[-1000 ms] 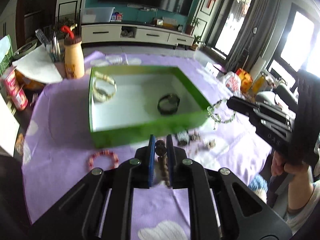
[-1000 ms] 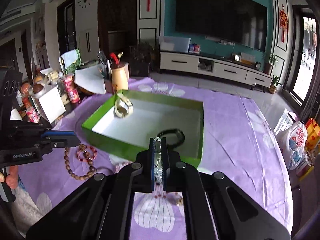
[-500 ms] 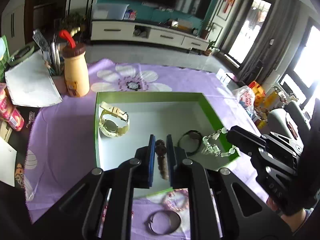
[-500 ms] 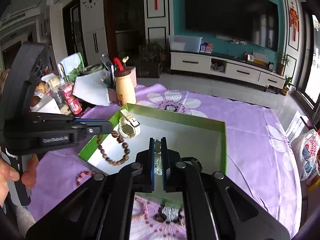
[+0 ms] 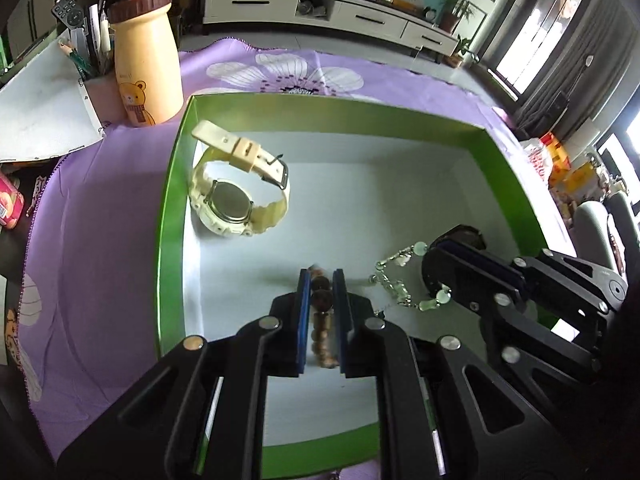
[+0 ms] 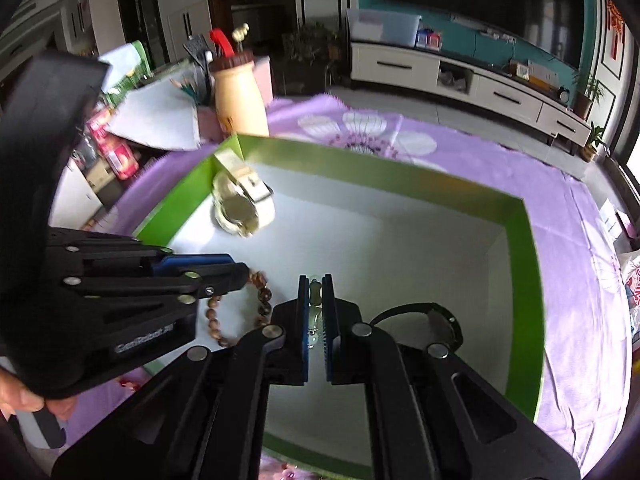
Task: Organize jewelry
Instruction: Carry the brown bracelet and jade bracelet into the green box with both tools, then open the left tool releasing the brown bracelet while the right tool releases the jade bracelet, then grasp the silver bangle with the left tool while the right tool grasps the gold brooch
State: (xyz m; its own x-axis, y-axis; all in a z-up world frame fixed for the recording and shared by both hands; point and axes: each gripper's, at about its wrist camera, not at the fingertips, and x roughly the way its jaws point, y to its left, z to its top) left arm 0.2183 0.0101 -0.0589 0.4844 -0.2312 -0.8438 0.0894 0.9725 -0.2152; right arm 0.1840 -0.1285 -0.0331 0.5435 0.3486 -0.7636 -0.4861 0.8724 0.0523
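A green box (image 5: 172, 208) (image 6: 524, 264) with a white floor lies on the purple cloth. In its far left corner sits a cream watch (image 5: 236, 196) (image 6: 240, 208). A black watch (image 6: 440, 316) lies near the right wall, partly hidden. My left gripper (image 5: 320, 280) (image 6: 240, 272) is shut on a brown bead bracelet (image 5: 322, 320) (image 6: 260, 300), low over the box floor. My right gripper (image 6: 316, 284) (image 5: 436, 252) is shut on a pale green bead bracelet (image 5: 400, 280) (image 6: 315, 300), which dangles inside the box.
A tan bear bottle (image 5: 146, 64) (image 6: 238, 96) and a pen holder (image 5: 90, 60) stand beyond the box's left corner. White paper (image 5: 40, 112) and snack packs (image 6: 116, 148) lie at the left. Bags (image 5: 556, 160) sit at the right. A hand (image 6: 24, 396) holds the left gripper.
Both grippers moved forward and down, from in front of the box to low inside it, each carrying its bracelet. The loose jewelry on the cloth has dropped out of view.
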